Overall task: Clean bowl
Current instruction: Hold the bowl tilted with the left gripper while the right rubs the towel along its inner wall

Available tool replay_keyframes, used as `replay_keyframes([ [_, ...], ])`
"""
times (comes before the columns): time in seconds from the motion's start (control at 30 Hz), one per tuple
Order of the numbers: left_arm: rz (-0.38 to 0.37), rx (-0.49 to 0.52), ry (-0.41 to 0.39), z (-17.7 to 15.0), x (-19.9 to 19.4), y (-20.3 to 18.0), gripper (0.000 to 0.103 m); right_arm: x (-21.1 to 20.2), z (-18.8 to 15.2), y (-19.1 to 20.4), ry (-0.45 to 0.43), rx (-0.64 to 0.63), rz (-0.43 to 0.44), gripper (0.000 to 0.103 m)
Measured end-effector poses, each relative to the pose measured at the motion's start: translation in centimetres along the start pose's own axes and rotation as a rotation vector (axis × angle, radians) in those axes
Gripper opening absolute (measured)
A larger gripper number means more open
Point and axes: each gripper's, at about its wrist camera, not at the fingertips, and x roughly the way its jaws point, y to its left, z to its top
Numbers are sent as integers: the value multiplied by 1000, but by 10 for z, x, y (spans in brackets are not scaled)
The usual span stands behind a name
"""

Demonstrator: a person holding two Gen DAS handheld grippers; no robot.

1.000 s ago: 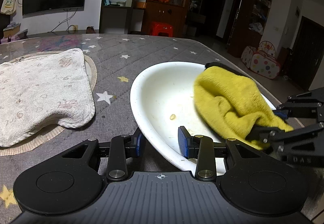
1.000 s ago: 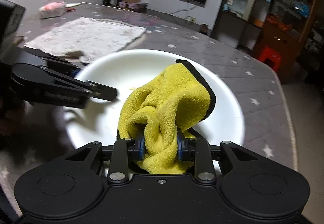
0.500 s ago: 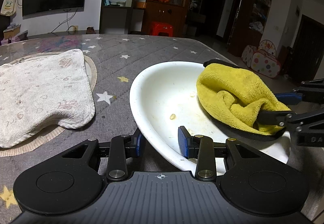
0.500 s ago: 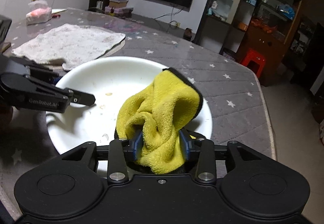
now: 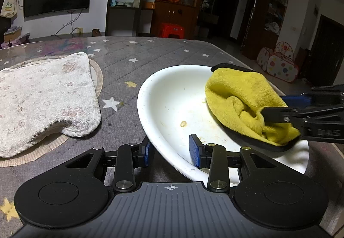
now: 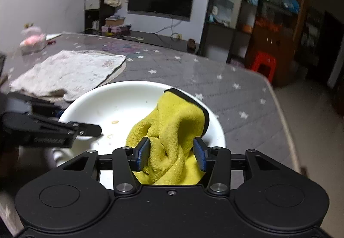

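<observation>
So the counter (image 5: 163, 59) had loads of free room across its middle and far end. Only the big white towel (image 5: 43, 96) took up the left side, well apart from the action. The bowl (image 5: 172, 96) sat close to the counter's right edge, so I figured there wasn't much slack for shoving it that way.

The yellow cloth (image 5: 236, 91) had slid over to the bowl's right-hand wall, bunched up and partly draped over the rim, compared with a second earlier when it was more toward the middle.

The right hand-held gripper (image 6: 171, 153) had its pads spread a bit wider than before. The cloth was still wedged between them, and honestly I couldn't tell if it was still pinching or letting go.

The left hand-held gripper (image 5: 169, 150) hadn't budged, jaws apart and straddling the near rim without squeezing it.

A crumb (image 5: 183, 123) and some smears were still on the floor of the bowl, so I'd say the wiping wasn't finished.
</observation>
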Motion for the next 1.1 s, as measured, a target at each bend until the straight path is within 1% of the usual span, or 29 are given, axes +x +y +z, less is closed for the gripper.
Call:
replay_keyframes([
  [0.03, 1, 1, 0, 0, 0, 0, 37, 6, -2, 1, 11, -5, -5, 32],
  [0.07, 2, 2, 0, 0, 0, 0, 37, 9, -3, 2, 12, -13, -13, 27],
  [0.1, 3, 3, 0, 0, 0, 0, 37, 9, -3, 3, 11, -18, -18, 26],
  [0.13, 7, 9, 1, 0, 0, 0, 37, 13, -4, 5, 16, -42, -35, 26],
  [0.3, 34, 25, 4, -1, -1, -5, 37, 23, -1, 4, 19, -64, -67, 25],
  [0.4, 36, 28, 15, 0, -2, -6, 37, 33, 2, 4, 20, -91, -82, 25],
  [0.57, 7, -10, 45, 4, -5, -2, 37, 47, 12, 5, 25, -118, -86, 26],
  [0.7, -15, -60, 72, 6, -8, -1, 35, 60, 19, 13, 14, -187, -88, 26],
  [0.87, -20, -86, 90, 7, -10, 0, 31, 71, 28, 23, 7, -272, -87, 26],
  [0.93, -35, -95, 102, 10, -11, 4, 30, 74, 30, 26, 11, -308, -89, 26],
  [1.0, -53, -99, 114, 12, -10, 7, 29, 72, 29, 24, 16, -309, -86, 26],
  [1.1, -58, -89, 120, 13, -10, 7, 29, 65, 25, 19, 24, -299, -84, 26],
])
